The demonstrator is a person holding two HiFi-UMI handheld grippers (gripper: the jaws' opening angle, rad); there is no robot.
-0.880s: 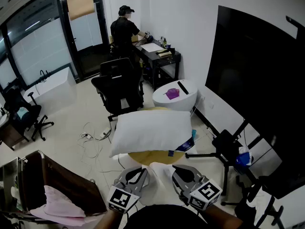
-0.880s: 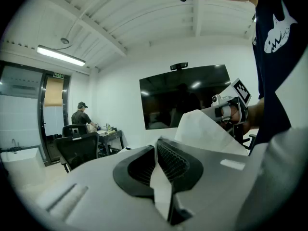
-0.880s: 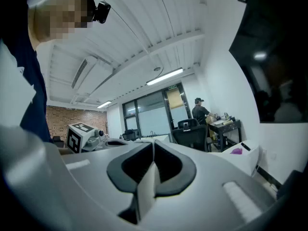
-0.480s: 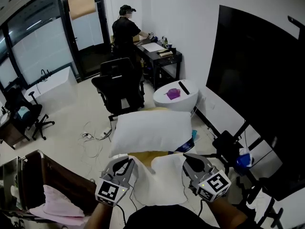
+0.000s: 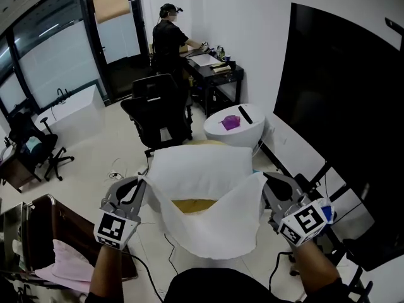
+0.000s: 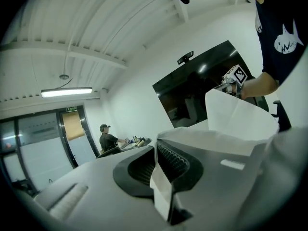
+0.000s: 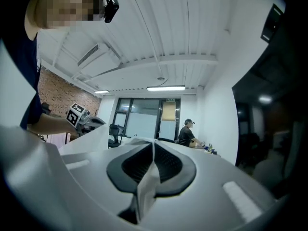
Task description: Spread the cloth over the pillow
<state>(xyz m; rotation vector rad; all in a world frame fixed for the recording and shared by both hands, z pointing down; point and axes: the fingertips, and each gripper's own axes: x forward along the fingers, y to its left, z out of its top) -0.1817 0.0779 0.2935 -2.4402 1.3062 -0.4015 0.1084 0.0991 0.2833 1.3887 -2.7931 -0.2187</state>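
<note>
The white cloth (image 5: 214,223) hangs as a slack, smooth sheet just in front of the pillow (image 5: 202,168), one top corner pinched in the left gripper (image 5: 137,189) and one in the right gripper (image 5: 271,187), flanking the pillow's near edge.

cloth (image 5: 218,225): white | pillow (image 5: 203,169): white | office chair (image 5: 158,111): black | round side table (image 5: 252,132): white | wall screen (image 5: 341,106): black
</note>
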